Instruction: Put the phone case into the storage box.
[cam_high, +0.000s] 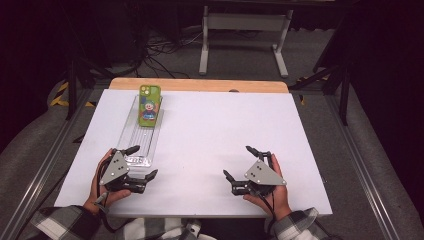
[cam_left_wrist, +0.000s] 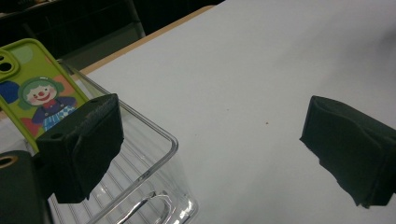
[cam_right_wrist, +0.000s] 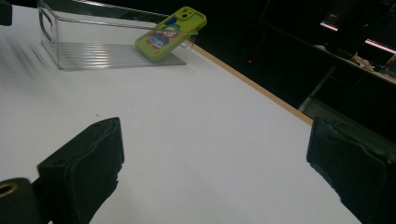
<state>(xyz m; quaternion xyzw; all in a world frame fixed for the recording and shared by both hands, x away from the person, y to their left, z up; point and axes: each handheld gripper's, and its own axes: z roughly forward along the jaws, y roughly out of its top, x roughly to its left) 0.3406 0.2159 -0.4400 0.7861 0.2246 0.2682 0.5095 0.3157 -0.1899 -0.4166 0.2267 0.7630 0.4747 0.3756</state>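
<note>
Black foam pads on my left gripper (cam_high: 141, 161) stand wide apart with nothing between them, and my right gripper (cam_high: 243, 162) is spread just as wide over bare white table (cam_high: 220, 130), near my edge. Just beside my left jaws is the near end of the clear plastic tray (cam_left_wrist: 159, 186), a long ribbed bin with thin, glossy walls; I judge it light, stiff and slippery, likely to skid if nudged. At its far end the green phone case (cam_high: 149, 105) leans tilted, lower end in the tray and top propped over the far rim, cartoon clown facing up. I take it for light and rubbery, so the pads should bite well across its long edges, where it rises above the rim. The tray walls crowd any lower grip. Beyond lie the wooden table edge (cam_high: 200, 85), cables and a white stand (cam_high: 245, 30).
</note>
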